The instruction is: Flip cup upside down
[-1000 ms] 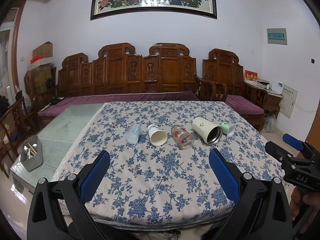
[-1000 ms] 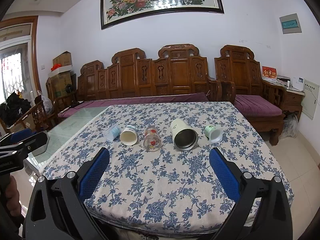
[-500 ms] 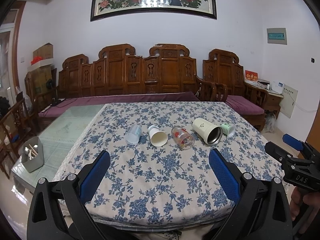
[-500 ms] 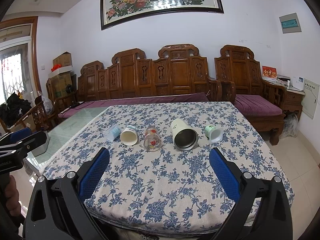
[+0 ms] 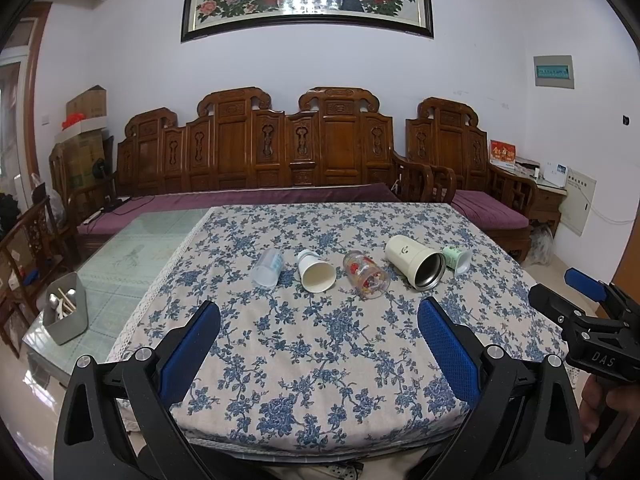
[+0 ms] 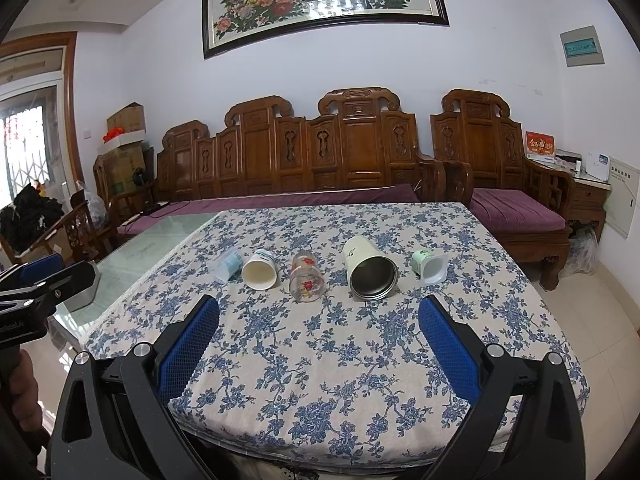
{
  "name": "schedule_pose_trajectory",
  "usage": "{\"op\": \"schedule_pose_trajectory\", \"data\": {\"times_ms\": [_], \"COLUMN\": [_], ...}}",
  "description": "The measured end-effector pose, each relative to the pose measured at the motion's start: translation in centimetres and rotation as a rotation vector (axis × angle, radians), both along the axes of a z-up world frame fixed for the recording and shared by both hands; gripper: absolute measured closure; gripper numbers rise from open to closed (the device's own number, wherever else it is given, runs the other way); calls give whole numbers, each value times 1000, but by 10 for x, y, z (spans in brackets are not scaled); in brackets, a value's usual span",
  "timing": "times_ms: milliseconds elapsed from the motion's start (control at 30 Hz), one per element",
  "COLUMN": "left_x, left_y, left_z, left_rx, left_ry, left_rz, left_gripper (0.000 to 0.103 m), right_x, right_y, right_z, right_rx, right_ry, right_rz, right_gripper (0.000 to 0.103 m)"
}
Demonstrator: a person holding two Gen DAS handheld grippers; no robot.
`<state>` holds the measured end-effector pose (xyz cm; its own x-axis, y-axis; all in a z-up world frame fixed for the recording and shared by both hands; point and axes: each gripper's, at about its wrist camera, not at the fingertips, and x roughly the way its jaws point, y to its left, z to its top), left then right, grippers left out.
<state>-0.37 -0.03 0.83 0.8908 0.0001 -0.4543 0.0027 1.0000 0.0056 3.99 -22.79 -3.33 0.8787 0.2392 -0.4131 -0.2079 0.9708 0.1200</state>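
Several cups lie on their sides in a row on the flowered tablecloth [image 5: 320, 340]: a clear plastic cup [image 5: 269, 267], a white paper cup [image 5: 316, 276], a printed glass [image 5: 366, 275], a cream steel-lined tumbler [image 5: 414, 261] and a small green cup [image 5: 457, 258]. In the right wrist view they show as the plastic cup [image 6: 227, 265], paper cup [image 6: 260, 270], glass [image 6: 307, 278], tumbler [image 6: 370, 270] and green cup [image 6: 430, 266]. My left gripper [image 5: 319, 354] and right gripper [image 6: 319, 354] are open and empty, held at the table's near edge, well short of the cups.
A grey utensil box [image 5: 66, 312] stands on the bare glass part of the table [image 5: 132, 252] at the left. A carved wooden bench [image 5: 280, 152] with purple cushions runs behind the table. The right gripper shows at the left wrist view's right edge [image 5: 584, 320].
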Motion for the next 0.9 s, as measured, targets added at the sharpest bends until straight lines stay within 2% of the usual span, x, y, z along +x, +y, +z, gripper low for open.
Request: {"op": "schedule_pose_trajectory", "data": {"times_ms": [733,900], "left_x": [0,6], "left_y": [-1,2], "left_z": [-1,-7], "left_rx": [2,2], "left_ry": [-2,26], "left_rz": [-2,7], "left_gripper": [8,8], "right_x": [3,5], "right_y": [-1,-2], "right_z": [-3,-7], "right_rx": [3,2], "right_ry": [6,14], "right_rz": [0,2], "right_gripper": [3,3]}}
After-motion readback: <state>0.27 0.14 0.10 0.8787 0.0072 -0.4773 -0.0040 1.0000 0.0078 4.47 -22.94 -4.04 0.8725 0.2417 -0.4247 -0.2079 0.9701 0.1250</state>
